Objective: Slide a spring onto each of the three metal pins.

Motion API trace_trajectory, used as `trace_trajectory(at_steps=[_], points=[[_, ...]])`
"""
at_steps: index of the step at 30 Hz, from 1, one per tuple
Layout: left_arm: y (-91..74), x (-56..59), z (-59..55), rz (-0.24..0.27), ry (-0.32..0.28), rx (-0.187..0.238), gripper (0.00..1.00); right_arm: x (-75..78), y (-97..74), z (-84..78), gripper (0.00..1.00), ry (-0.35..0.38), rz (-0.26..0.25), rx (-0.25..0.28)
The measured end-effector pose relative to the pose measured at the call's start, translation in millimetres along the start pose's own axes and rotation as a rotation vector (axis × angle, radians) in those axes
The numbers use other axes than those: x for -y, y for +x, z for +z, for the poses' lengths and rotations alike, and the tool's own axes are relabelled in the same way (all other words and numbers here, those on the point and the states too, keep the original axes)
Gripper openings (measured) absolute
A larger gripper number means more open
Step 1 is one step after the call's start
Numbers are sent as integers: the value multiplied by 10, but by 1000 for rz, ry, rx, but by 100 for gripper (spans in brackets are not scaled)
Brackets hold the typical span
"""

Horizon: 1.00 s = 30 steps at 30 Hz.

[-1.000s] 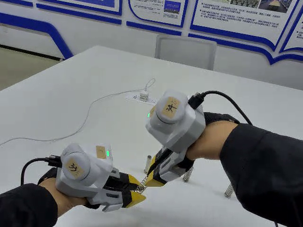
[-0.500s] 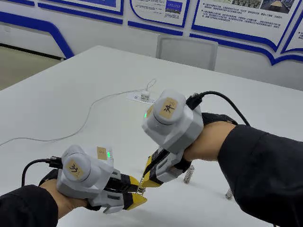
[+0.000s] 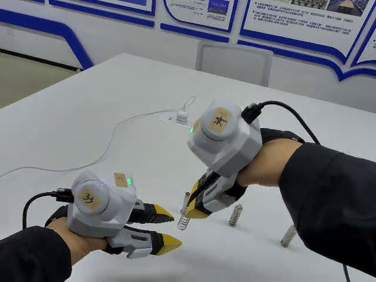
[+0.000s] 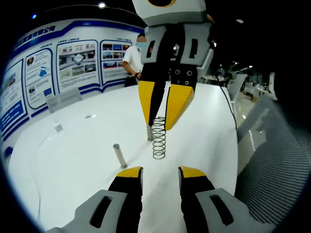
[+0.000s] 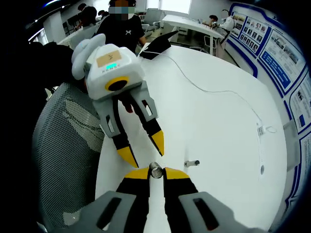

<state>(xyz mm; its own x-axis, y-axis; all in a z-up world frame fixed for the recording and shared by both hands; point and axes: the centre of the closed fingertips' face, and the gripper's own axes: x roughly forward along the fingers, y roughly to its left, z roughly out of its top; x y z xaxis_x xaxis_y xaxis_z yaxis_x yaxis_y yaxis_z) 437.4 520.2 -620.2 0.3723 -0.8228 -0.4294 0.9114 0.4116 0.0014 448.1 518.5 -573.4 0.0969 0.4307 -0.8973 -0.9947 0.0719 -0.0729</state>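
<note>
White table, task items at its near edge between the two grippers.

Right gripper: jaws pinched on the upper coils of a spring. The lower coils hang free below the yellow tips. In the left gripper view the open bottom end of the spring points down.

Left gripper: jaws spread, nothing between them, tips aimed at the held spring from just beside it.

Bare pin stands upright on the table, right behind the held spring. Can't tell if the spring end touches it.

Two more springs stand to the right. Can't tell if there are pins inside them.

Handling, as a judgement:
- The spring looks like a thin wire coil, so very light and bendy sideways.
- It is easy to squash and likely to ping out of a hard pinch.
- Best hold is a light pinch on the outside of the coils near the top, keeping the bottom mouth and bore clear for the pin.
- The pin looks stiff, smooth and slim, and a sideways knock could tip it.

Writing:
- Blue-bordered wall boards carry text blocks and photos, too small to read.
- Tan sticker on top of the right gripper has a dark scribble mark, and there is a similar one on the left. Neither is legible.
- Small white adapter on the white cable sits on a flat label. No readable print.
</note>
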Motion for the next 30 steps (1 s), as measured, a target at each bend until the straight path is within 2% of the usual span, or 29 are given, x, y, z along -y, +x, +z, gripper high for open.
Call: trace_trajectory(at_steps=[5,11,17,22,30], points=[[-6,-16,-2,8,-8,0,33,172,-80,-3,11,14,-35,-2],[-16,-29,0,15,-15,1,34,348,-90,-3,11,27,-70,-9],[-17,-27,-3,16,-20,2,35,530,-43,-11,11,44,-106,-20],[-19,-30,-5,16,-24,3,35,626,9,-4,11,54,-119,-26],[-17,-35,-21,16,-32,2,36,720,139,-15,11,70,-116,-42]])
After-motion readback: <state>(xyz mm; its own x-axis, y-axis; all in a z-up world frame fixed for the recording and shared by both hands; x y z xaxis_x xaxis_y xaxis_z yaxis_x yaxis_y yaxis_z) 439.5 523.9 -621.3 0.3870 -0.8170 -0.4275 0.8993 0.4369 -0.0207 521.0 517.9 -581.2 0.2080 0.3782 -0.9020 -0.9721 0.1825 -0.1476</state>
